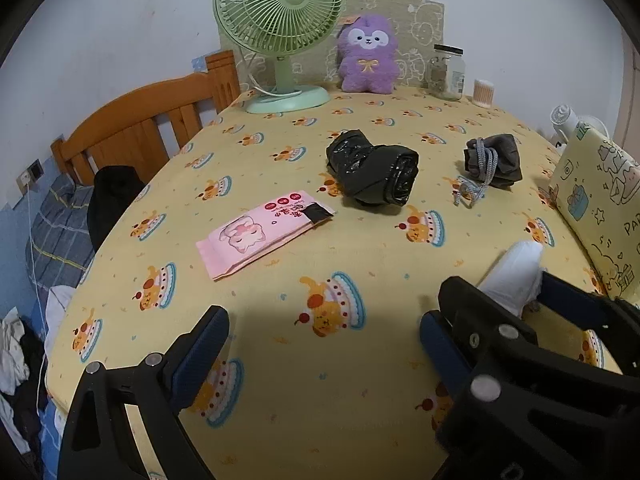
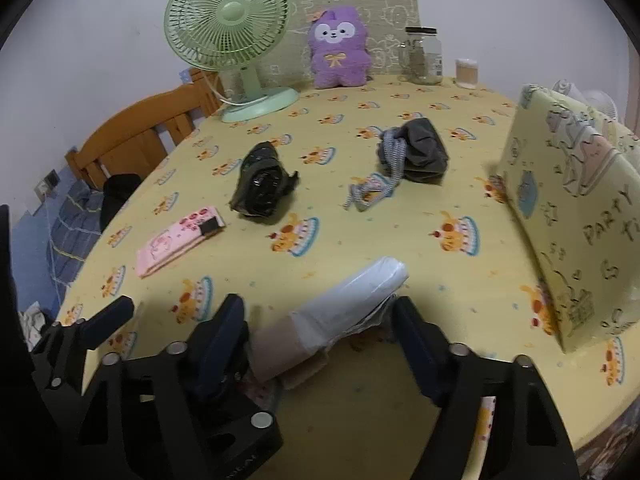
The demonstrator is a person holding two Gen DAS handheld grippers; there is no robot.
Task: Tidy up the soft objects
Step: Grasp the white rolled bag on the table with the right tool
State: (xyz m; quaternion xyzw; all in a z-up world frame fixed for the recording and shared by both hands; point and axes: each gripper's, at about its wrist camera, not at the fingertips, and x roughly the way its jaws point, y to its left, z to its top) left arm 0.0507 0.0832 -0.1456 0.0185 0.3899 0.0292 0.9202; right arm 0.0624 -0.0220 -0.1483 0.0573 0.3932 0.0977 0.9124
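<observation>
A white rolled soft bundle (image 2: 352, 296) lies on the yellow table near the front, between the open fingers of my right gripper (image 2: 320, 320); the bundle also shows in the left wrist view (image 1: 514, 276). My left gripper (image 1: 324, 340) is open and empty over the table's front. A black plastic bag roll (image 1: 374, 168) (image 2: 262, 182) lies mid-table. A grey drawstring pouch (image 1: 494, 160) (image 2: 420, 156) lies to its right. A pink wipes pack (image 1: 256, 232) (image 2: 176, 240) lies at the left. A purple plush (image 1: 368, 56) (image 2: 340, 48) stands at the back.
A green desk fan (image 1: 280, 28) stands at the back left. A glass jar (image 1: 448, 72) and a cotton swab tub (image 1: 484, 94) stand at the back right. A yellow cartoon-print box (image 2: 576, 208) stands at the right edge. A wooden bed frame (image 1: 132, 132) lies left.
</observation>
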